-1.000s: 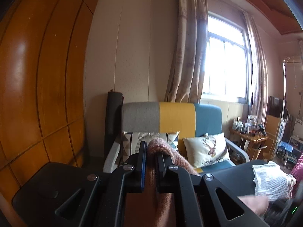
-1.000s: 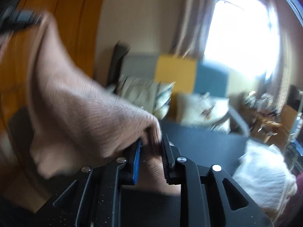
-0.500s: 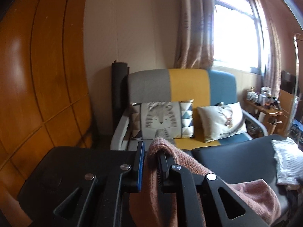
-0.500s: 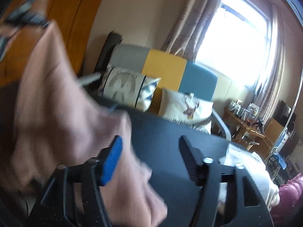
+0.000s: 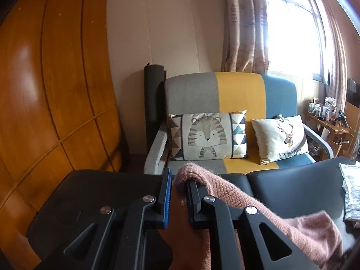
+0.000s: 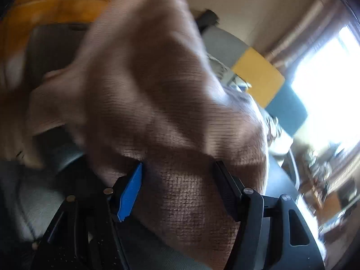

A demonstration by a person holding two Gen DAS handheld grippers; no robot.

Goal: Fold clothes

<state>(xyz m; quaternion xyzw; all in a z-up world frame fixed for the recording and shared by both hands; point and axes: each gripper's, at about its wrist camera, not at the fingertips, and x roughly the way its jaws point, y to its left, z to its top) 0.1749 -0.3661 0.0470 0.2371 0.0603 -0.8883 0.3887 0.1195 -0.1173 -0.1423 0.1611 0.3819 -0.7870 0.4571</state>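
A pink knit garment [image 5: 236, 198] hangs from my left gripper [image 5: 178, 175], whose jaws are shut on a fold of it. The cloth drapes over the right finger and trails down to the right onto the black padded surface [image 5: 292, 184]. In the blurred, tilted right wrist view the same garment [image 6: 157, 90] fills most of the picture. My right gripper [image 6: 177, 166] is open wide, and the knit lies between and beyond its fingers without the pads pressing on it.
A white knit cloth [image 5: 351, 191] lies at the right edge of the black surface. Behind it stands a grey, yellow and blue sofa [image 5: 238, 94] with two cushions. A wooden wardrobe [image 5: 56, 90] lines the left. A cluttered side table [image 5: 330, 126] sits far right.
My right gripper has opened and let go of the garment, then rolled and sunk toward it. My left gripper has come down toward the black surface, still holding the knit.
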